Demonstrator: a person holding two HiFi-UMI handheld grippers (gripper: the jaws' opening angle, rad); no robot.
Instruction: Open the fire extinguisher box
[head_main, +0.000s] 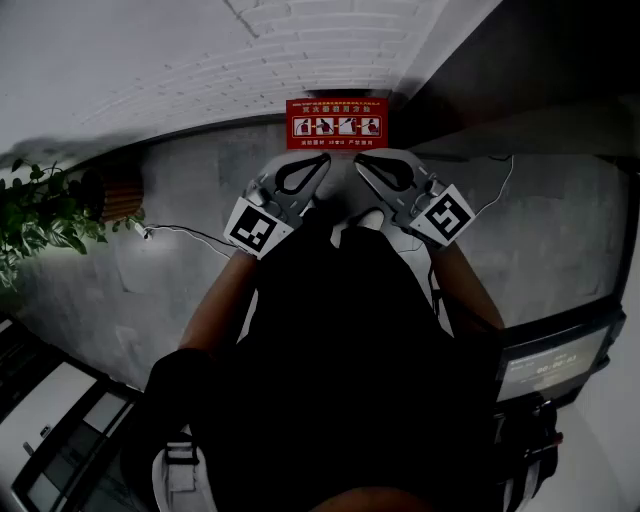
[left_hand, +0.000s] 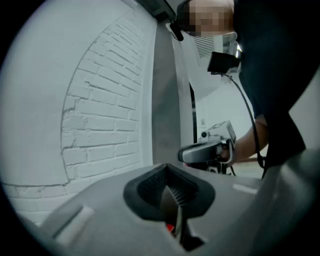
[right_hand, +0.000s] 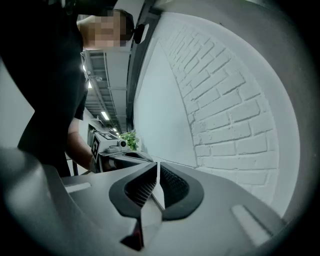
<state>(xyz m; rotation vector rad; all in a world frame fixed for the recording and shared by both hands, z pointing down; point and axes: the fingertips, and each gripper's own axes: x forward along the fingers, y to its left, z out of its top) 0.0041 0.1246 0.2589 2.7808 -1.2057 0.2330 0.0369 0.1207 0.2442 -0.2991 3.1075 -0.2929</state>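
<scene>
Sitting on the floor (head_main: 180, 220) at the foot of the white brick wall (head_main: 200, 50), the red box (head_main: 337, 143) is shut. The face turned to the head camera carries a row of white pictograms (head_main: 337, 126). Whether that face is a top lid or a front door cannot be told from this angle, and no latch, handle or hinge shows.

Both grippers hang just short of the box on the person's side, tips pointing at it and not touching it. The left gripper (head_main: 322, 160) has its jaws pressed together with nothing between them. The right gripper (head_main: 362, 160) is closed the same way and also empty. Each gripper view looks past the other gripper toward the wall, and neither shows the box.

The box looks like painted sheet metal, so it is probably stiff and smooth, and a little slippery under the pads. With extinguishers inside, the body should be heavy enough to stay put while the moving panel swings. That panel is likely light and rigid.

The best hold is probably the free edge of the panel on the person's side of the box, or a pull tab if one appears there. The jaws must part first, then pinch that thin lip squarely. A glancing grip on paint may slide off.
</scene>
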